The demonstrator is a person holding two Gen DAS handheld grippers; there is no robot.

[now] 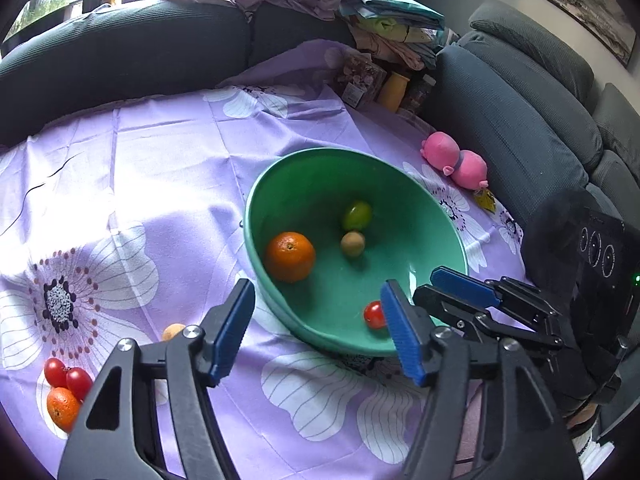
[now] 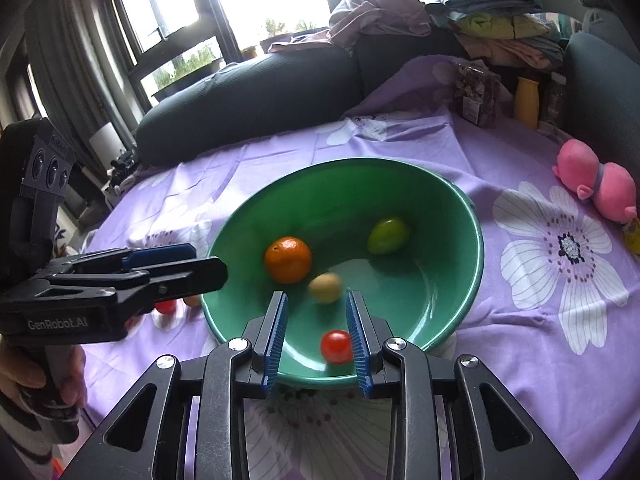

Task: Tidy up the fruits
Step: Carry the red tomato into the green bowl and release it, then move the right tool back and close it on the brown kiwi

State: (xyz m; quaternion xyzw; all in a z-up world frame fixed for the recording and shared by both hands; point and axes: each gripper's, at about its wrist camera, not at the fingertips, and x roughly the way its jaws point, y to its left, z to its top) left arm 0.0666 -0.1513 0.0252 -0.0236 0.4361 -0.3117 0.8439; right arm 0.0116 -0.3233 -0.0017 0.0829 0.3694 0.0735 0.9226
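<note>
Blue-padded fingers of my right gripper [image 2: 317, 334] are standing apart over the near rim of the green bowl [image 2: 476, 240], gripping nothing. A cherry tomato [image 2: 337, 346] is lying on the bowl floor just below and between them, close against the right-hand finger; I cannot tell whether it is touching the pad. Ahead of the fingertips a small pale yellow fruit [image 2: 325, 288] is smearing with blur, so I cannot name it more closely. Beyond it to the left an orange [image 2: 288, 260] is sitting, and further ahead to the right a green fruit [image 2: 389, 236], also soft-edged.

My left gripper [image 1: 318, 322] is hovering beside the bowl with its fingers spread wide and holding nothing. To the left of its fingers, on the purple flowered cloth [image 1: 168, 152], two tomatoes [image 1: 67, 376] and a second orange [image 1: 62, 408] are lying bunched together, the orange partly cut off by the gripper frame. A small pale fruit [image 1: 173, 331] is peeking out just behind the left finger, mostly hidden.

Off to the right of both grippers a pink plush toy [image 1: 456, 162] is lying at the cloth's edge against the grey sofa [image 1: 520, 120]. Far ahead a yellow bottle [image 2: 526, 102] and a clear packet [image 2: 478, 94] are standing below a pile of folded laundry [image 2: 492, 20].
</note>
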